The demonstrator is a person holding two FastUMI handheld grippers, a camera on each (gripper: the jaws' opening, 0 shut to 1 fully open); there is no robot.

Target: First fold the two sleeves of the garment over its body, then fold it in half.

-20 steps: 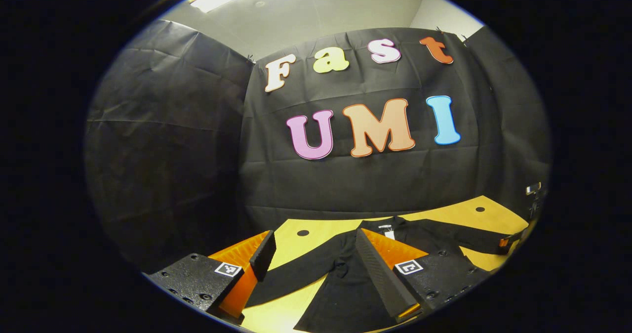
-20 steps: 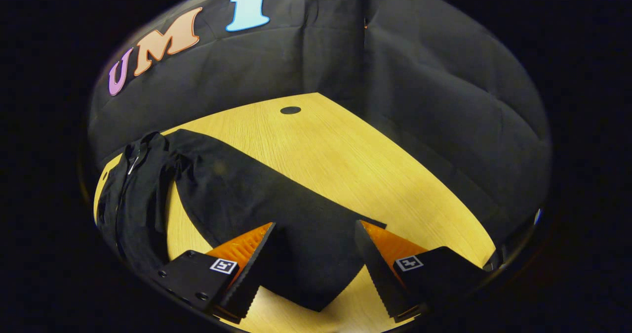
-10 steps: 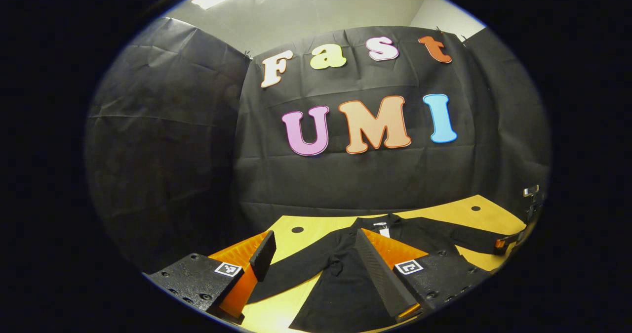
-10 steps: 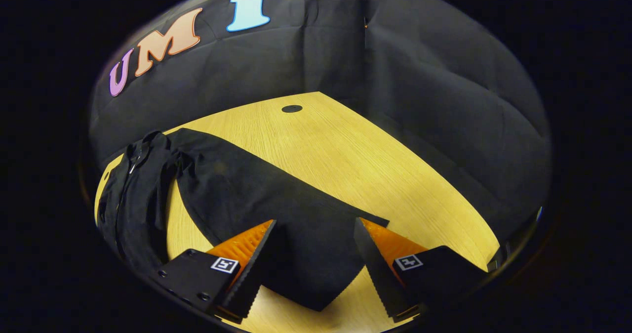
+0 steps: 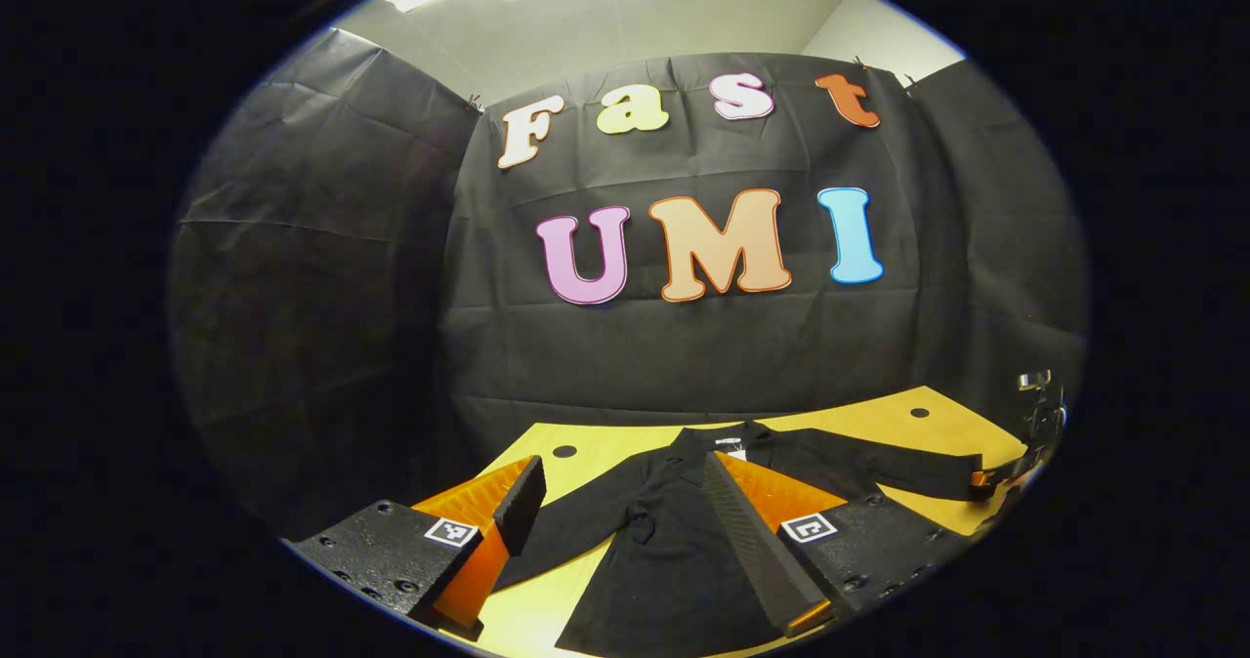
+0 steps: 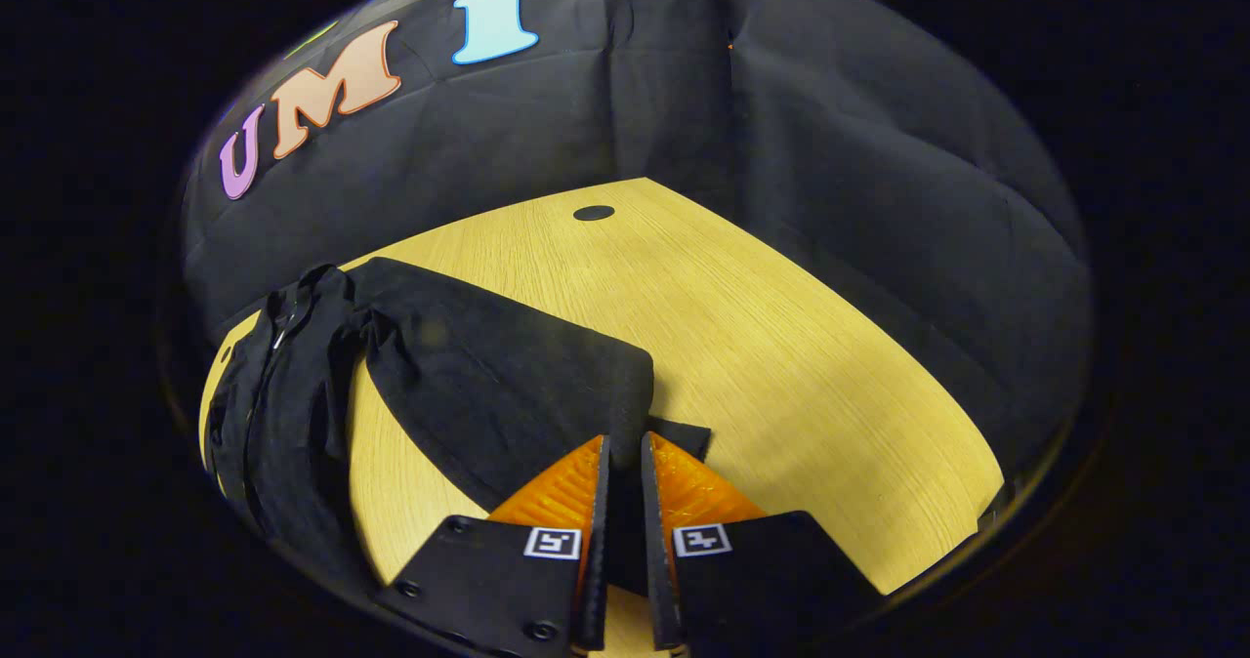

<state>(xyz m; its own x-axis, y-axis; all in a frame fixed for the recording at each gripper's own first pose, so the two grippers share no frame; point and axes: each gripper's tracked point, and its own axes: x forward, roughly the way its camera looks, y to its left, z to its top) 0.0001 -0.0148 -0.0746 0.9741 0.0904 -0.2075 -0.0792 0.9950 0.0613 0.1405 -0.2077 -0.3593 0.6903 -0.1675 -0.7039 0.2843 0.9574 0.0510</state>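
A black long-sleeved garment (image 5: pixel 674 560) lies spread on the yellow wooden table (image 5: pixel 576 453). My left gripper (image 5: pixel 620 471) hovers open above its left sleeve (image 5: pixel 571 531) and touches nothing. Far off at the right, the right gripper (image 5: pixel 981 480) sits at the end of the other sleeve (image 5: pixel 908 470). In the right gripper view, my right gripper (image 6: pixel 625 440) is shut on the cuff of that sleeve (image 6: pixel 508 385), which bunches up just ahead of the fingertips. The garment's body (image 6: pixel 273 394) lies at the left of that view, collar towards the wall.
Black cloth walls close in the table (image 6: pixel 781 346) at the back and on both sides. The tabletop has a dark round hole near each back corner: one hole (image 5: pixel 563 451) on the left, another hole (image 6: pixel 593 213) on the right. Bare wood stretches to the right of the sleeve.
My right gripper has shut on the sleeve cuff and the cloth has bunched up ahead of it. The left gripper has shifted a little, so the garment sits further left in its view.
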